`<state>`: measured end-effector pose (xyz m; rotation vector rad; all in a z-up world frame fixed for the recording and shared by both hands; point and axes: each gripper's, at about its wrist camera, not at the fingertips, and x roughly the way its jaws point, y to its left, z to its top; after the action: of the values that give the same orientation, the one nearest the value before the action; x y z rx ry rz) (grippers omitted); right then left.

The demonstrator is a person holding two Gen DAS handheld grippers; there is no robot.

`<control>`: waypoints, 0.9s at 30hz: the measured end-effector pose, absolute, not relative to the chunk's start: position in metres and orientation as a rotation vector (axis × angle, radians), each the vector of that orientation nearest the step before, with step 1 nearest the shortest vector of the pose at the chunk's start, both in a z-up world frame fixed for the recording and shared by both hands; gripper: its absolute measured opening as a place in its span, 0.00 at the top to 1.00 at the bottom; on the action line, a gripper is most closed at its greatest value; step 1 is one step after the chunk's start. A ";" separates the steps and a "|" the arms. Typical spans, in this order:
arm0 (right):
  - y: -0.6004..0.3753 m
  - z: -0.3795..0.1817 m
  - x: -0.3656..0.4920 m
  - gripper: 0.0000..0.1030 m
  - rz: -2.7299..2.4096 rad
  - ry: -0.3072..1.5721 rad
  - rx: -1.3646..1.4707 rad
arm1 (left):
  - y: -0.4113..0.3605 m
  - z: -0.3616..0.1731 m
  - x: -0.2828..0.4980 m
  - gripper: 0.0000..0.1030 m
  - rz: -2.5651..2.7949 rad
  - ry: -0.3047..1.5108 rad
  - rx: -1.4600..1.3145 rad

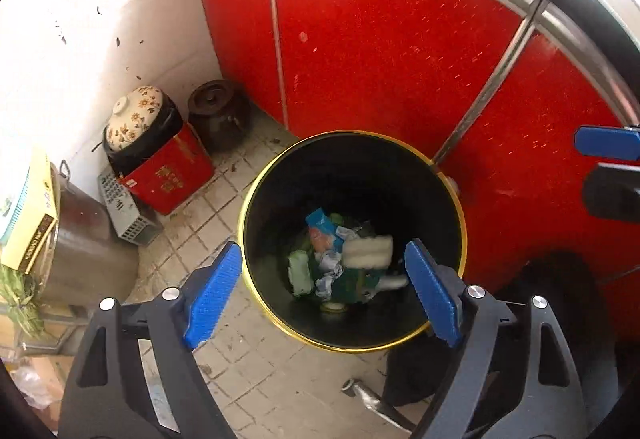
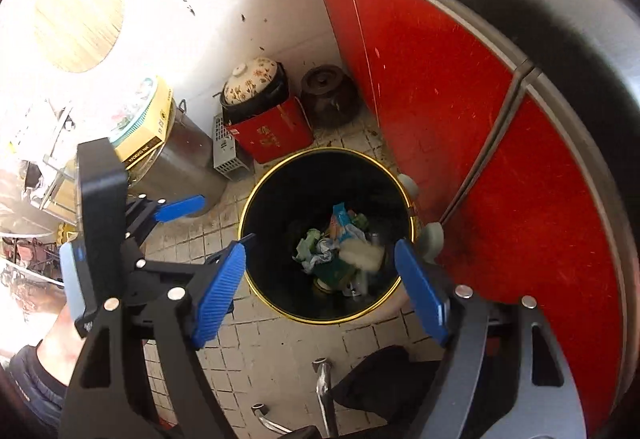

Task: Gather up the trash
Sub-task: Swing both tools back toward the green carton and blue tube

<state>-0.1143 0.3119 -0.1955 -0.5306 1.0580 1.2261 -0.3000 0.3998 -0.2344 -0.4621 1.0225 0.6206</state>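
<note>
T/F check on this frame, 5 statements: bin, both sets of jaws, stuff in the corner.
1. The black bin has a gold rim. True.
2. The bin is empty. False: wrappers, crumpled paper and a white foam piece lie at its bottom.
3. The left gripper is clamped on a wrapper. False: its jaws stand open above the bin with nothing between them.
4. The right gripper is open above the bin. True.
5. The floral lid sits on the brown jar. False: it tops a black pot standing on the red box, beside the jar.
</note>
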 end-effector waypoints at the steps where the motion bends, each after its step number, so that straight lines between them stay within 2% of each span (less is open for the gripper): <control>1: 0.307 -0.190 -0.115 0.27 1.233 1.051 -0.522 | 0.398 -0.227 -0.299 0.21 0.616 1.005 -0.465; 8: 0.241 -0.118 -0.107 0.27 1.248 0.927 -0.442 | 0.362 -0.153 -0.279 0.21 0.544 0.917 -0.384; 11: 0.181 -0.074 -0.087 0.25 1.202 0.857 -0.379 | 0.331 -0.109 -0.255 0.21 0.491 0.866 -0.290; 17: 0.045 -0.008 -0.040 0.20 1.004 0.738 -0.325 | 0.248 -0.034 -0.178 0.14 0.277 0.791 -0.147; 22: -0.065 0.009 -0.009 0.20 0.809 0.702 -0.328 | 0.165 -0.010 -0.100 0.14 0.077 0.780 -0.084; 27: -0.159 0.001 0.016 0.20 0.669 0.732 -0.340 | 0.095 -0.004 -0.046 0.14 -0.087 0.802 -0.089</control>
<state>0.0158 -0.1587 0.0009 -0.3400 0.7316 0.6692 -0.0461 0.0952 -0.0042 -0.0895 0.8022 -0.0873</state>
